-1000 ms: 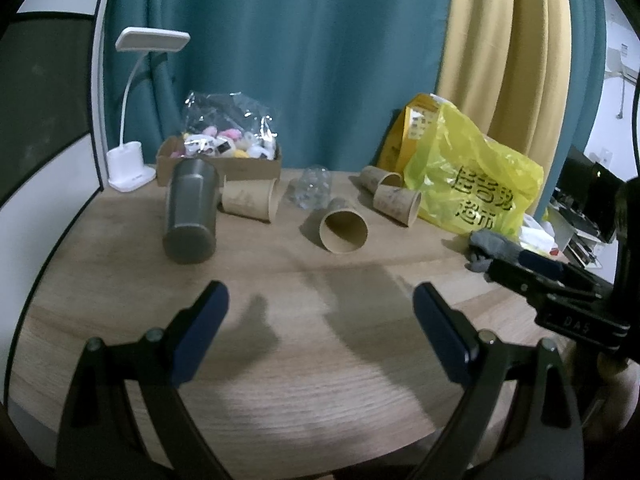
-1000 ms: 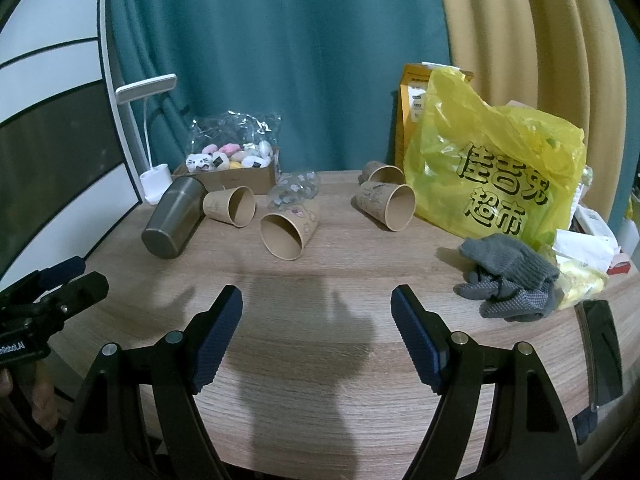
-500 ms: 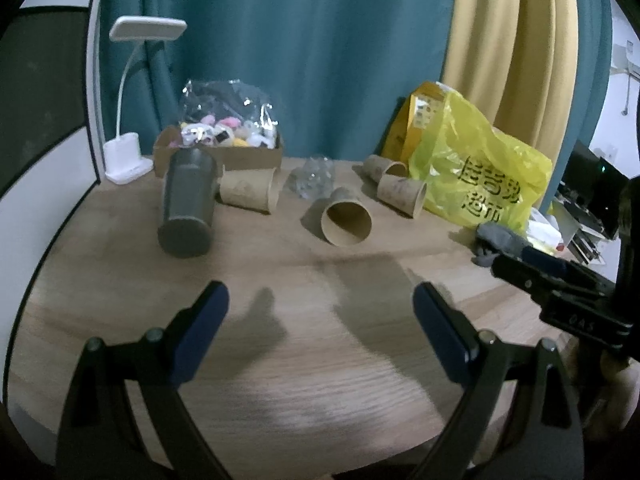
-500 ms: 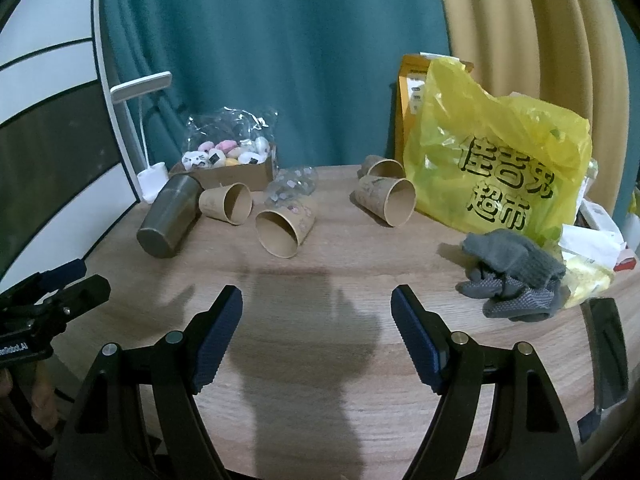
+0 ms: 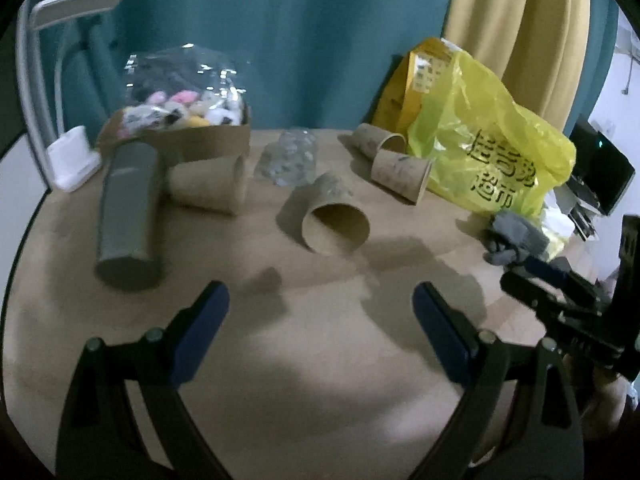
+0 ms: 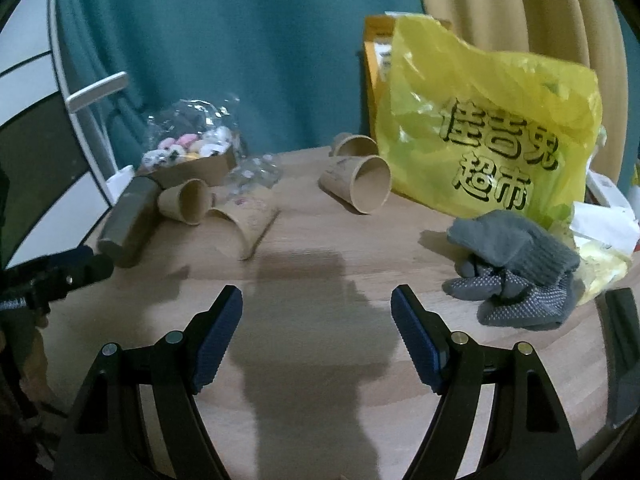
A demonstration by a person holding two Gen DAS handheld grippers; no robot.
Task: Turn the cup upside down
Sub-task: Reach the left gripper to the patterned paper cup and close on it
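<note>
Several brown paper cups lie on their sides on the round wooden table point(image 5: 320, 360). The nearest cup point(image 5: 334, 222) lies with its mouth toward me, ahead of my left gripper point(image 5: 320, 320); it also shows in the right wrist view point(image 6: 244, 226). Another cup point(image 5: 208, 186) lies beside a grey metal tumbler point(image 5: 126, 210), also on its side. Two more cups point(image 6: 360, 188) lie by the yellow bag. My left gripper is open and empty. My right gripper point(image 6: 316, 324) is open and empty above bare table.
A yellow plastic bag point(image 6: 488, 144) stands at the back right. Grey gloves point(image 6: 516, 268) lie at the right. A cardboard box of small items point(image 5: 180, 128), a crumpled clear plastic piece point(image 5: 290, 156) and a white desk lamp point(image 5: 64, 80) stand at the back left.
Both grippers have moved forward over the table, so the cups look nearer and larger. Both stay open. Nothing on the table has moved.
</note>
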